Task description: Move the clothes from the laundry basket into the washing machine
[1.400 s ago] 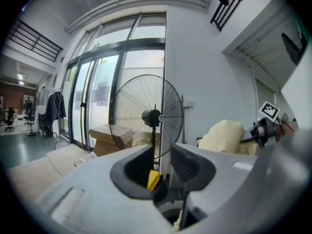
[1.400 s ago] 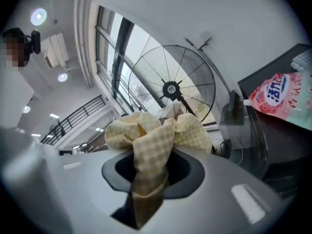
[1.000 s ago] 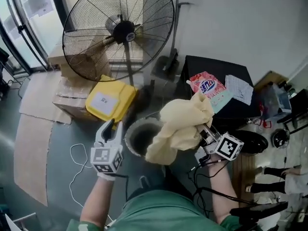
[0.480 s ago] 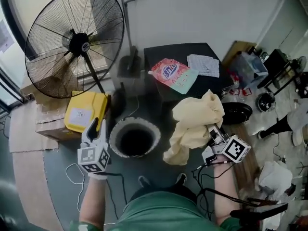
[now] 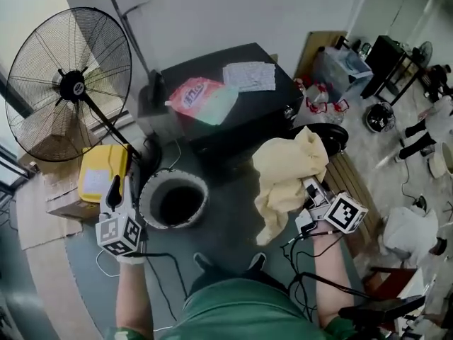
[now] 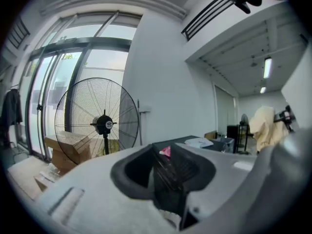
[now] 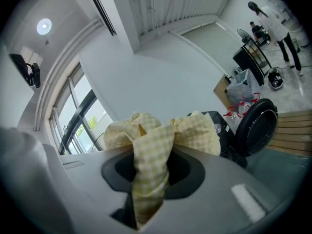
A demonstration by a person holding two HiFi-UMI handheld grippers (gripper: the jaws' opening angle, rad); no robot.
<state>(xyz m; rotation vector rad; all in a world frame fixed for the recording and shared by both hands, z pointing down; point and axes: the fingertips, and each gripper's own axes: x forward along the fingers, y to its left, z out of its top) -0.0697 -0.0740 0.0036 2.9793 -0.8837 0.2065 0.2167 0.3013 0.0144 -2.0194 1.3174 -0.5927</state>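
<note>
A big standing fan [image 5: 71, 83] and a yellow box [image 5: 99, 179] are sitting left of the round laundry basket [image 5: 145, 202], while the black washing machine [image 5: 233, 122] behind it is carrying a pink detergent pouch [image 5: 198, 98] on top, its round door [image 5: 331, 134] standing open just beside the load. The right tool [image 5: 308, 192] is clamping a pale yellow checked garment [image 5: 287, 172] (bunched and crumpled, one long fold trailing down), holding it in the air above the floor between basket and door. The left tool [image 5: 115, 186] is hovering empty by the basket's rim, its jaws closed together.
</note>
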